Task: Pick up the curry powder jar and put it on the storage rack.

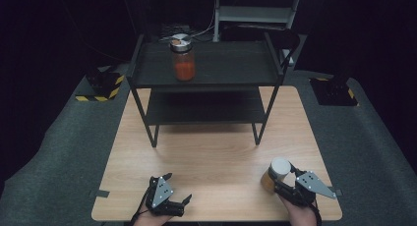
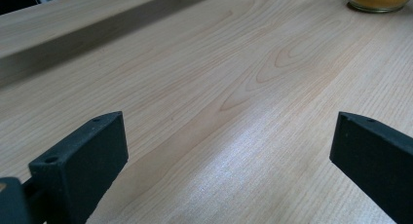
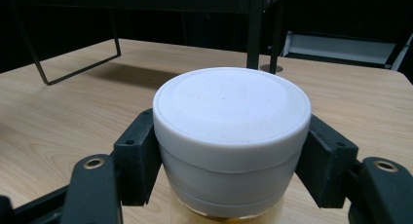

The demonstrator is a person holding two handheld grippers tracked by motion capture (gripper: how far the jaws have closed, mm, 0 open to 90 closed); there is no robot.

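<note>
Gripping the white-lidded jar (image 3: 232, 136) at near right, right gripper (image 1: 284, 183) clamps its lid; jar not yet lifted. Left gripper (image 1: 173, 195) idles, jaws apart. Red jar (image 1: 183, 59) already on shelf (image 1: 231, 69); this one likely follows.

A light wooden desk (image 1: 216, 152) stands on a grey carpet floor (image 1: 59, 157). At the far side of the desk there is a black metal shelf (image 1: 206, 69) with two levels. The room behind it is very dark (the walls cannot be told). A pale metal frame (image 1: 255, 12) rises behind the shelf, with cables (image 1: 174, 29) beside it. Two black bases with yellow and black stripes (image 1: 101, 86) lie on the floor, left and right.
</note>
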